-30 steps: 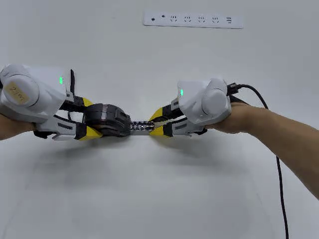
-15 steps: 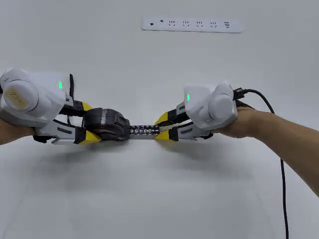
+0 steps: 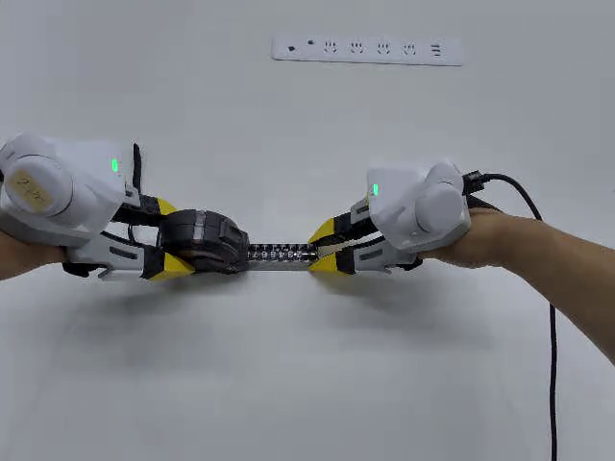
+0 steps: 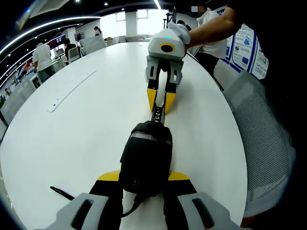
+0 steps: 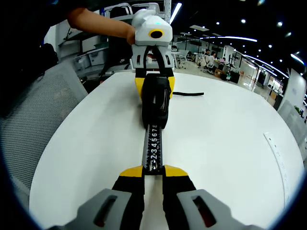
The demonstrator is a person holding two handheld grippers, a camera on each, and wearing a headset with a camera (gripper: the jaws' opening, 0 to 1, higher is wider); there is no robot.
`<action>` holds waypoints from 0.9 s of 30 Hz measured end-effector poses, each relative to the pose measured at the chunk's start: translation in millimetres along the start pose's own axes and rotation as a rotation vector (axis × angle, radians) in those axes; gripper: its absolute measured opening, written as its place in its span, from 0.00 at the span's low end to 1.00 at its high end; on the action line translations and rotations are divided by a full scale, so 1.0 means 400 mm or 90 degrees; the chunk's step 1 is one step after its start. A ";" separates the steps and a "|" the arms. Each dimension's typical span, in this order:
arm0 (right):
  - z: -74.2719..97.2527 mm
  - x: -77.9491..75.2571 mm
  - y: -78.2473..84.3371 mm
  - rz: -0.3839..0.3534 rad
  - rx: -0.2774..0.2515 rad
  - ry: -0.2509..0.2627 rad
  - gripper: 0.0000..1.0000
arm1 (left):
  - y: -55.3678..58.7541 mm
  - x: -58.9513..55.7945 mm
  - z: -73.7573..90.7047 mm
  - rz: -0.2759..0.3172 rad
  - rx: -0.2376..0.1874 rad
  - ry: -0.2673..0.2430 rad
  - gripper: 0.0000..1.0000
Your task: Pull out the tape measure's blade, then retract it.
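Basically the tape measure (image 3: pixel 204 241) sits mid-table (image 3: pixel 288 375) with a gripper at each end.
Its case is between the jaws of the left gripper (image 3: pixel 171 235) on the left side, and the blade (image 3: pixel 281 254) runs out of it to the right, its tip between the jaws of the right gripper (image 3: pixel 323 249). The power strip (image 3: pixel 366 49) lies well behind all that, and a cable (image 3: pixel 552 365) trails from the right gripper down the right side toward the front.
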State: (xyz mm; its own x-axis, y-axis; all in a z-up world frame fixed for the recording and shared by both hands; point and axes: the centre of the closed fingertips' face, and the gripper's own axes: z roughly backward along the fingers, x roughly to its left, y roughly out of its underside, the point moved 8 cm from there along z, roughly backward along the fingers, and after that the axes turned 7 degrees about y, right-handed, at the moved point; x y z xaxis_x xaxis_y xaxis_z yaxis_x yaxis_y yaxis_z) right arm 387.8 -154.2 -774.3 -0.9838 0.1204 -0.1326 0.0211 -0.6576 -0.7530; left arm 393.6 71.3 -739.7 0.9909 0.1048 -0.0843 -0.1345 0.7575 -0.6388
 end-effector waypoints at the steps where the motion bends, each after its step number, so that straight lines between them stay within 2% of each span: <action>1: 0.001 0.000 0.000 -0.001 0.000 0.000 0.12 | 0.000 0.000 0.000 0.000 0.000 0.000 0.29; 27: 0.046 0.004 0.029 -0.009 0.011 0.002 0.12 | 0.004 0.000 0.002 0.005 0.001 0.003 0.29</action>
State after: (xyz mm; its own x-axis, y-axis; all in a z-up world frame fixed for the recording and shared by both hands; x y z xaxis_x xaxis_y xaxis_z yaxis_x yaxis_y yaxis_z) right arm 383.2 -175.2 -771.4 -0.9834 0.1327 -0.1238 0.0035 -0.6684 -0.7438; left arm 393.3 72.8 -740.2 0.9899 0.1078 -0.0922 -0.1418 0.7576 -0.6371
